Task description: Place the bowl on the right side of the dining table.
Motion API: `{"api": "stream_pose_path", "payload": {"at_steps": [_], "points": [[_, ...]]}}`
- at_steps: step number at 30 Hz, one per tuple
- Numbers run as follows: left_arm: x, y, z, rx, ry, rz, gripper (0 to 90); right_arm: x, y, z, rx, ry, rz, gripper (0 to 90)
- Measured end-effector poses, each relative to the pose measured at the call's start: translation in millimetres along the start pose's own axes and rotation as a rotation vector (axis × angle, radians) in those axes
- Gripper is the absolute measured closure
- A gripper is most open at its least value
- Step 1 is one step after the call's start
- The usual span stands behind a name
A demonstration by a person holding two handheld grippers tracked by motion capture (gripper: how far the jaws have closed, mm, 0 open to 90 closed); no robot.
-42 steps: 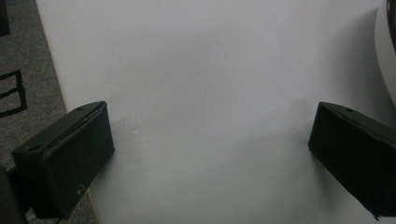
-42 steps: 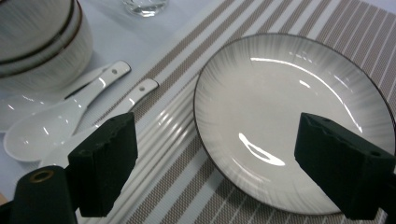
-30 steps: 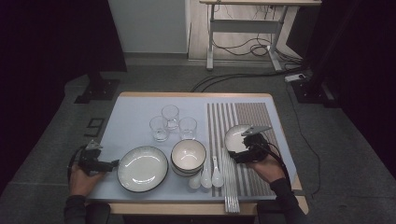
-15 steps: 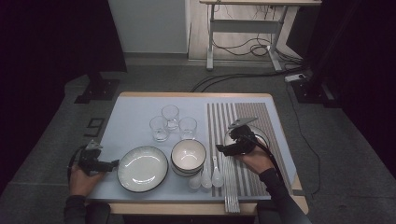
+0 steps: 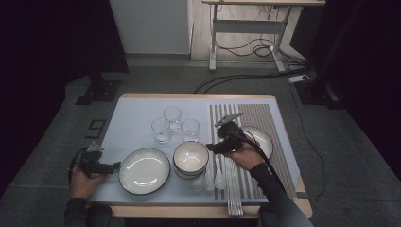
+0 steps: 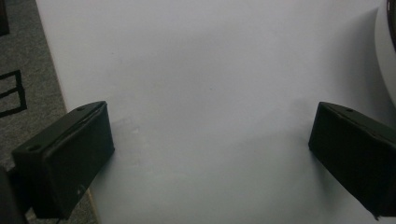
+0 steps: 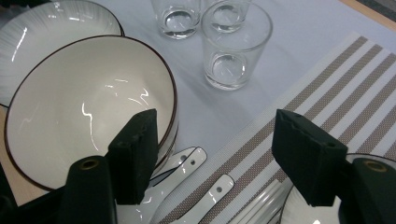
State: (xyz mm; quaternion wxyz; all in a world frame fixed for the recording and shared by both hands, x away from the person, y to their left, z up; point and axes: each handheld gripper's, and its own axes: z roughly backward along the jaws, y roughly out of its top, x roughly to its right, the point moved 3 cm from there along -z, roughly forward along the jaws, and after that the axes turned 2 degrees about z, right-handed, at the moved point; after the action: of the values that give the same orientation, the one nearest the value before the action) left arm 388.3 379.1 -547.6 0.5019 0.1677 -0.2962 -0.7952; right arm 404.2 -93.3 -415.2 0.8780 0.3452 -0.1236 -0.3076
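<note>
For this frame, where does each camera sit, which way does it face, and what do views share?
High view: above the person's side, facing forward and down on the white-topped table; both forearms show.
Left gripper view: rides the left gripper, facing bare tabletop; black fingers.
Right gripper view: rides the right gripper, facing the stacked white dark-rimmed bowls.
Shared: bowls, clear drinking glasses.

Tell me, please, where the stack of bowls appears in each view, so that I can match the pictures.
High view: the stack of bowls sits at centre, right of the large plate.
Right gripper view: it is at left, by the near jaw.
Left gripper view: not in it.
Shared landmark: the white spoons beside the stack, at the striped mat's edge.
</note>
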Motion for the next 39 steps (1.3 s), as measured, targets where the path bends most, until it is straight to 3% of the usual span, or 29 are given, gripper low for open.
{"api": "stream_pose_path", "payload": {"at_steps": [10, 15, 21, 24, 27, 39], "points": [[-0.1, 0.0, 0.0, -0.001, 0.000, 0.000, 0.0, -11.1, 8.7, -25.6, -0.082, -0.007, 0.067, 41.6], [-0.1, 0.0, 0.0, -0.001, 0.000, 0.000, 0.0, -17.0, 10.3, -38.3, -0.118, -0.008, 0.123, 53.5], [-0.2, 0.0, 0.0, -0.001, 0.000, -0.001, 0.0, -22.3, 11.9, -51.3, -0.154, -0.007, 0.156, 69.6], [-0.3, 0.1, 0.0, -0.001, 0.001, -0.002, 0.0, -24.3, 12.0, -55.4, -0.164, 0.022, 0.140, 78.4], [-0.2, 0.0, 0.0, -0.001, -0.001, 0.000, 0.0, -24.0, 12.5, -55.6, -0.172, 0.036, 0.127, 80.7], [-0.1, 0.0, 0.0, -0.001, -0.001, 0.000, 0.0, -20.7, 19.1, -46.7, -0.129, 0.063, 0.060, 82.5]]}}
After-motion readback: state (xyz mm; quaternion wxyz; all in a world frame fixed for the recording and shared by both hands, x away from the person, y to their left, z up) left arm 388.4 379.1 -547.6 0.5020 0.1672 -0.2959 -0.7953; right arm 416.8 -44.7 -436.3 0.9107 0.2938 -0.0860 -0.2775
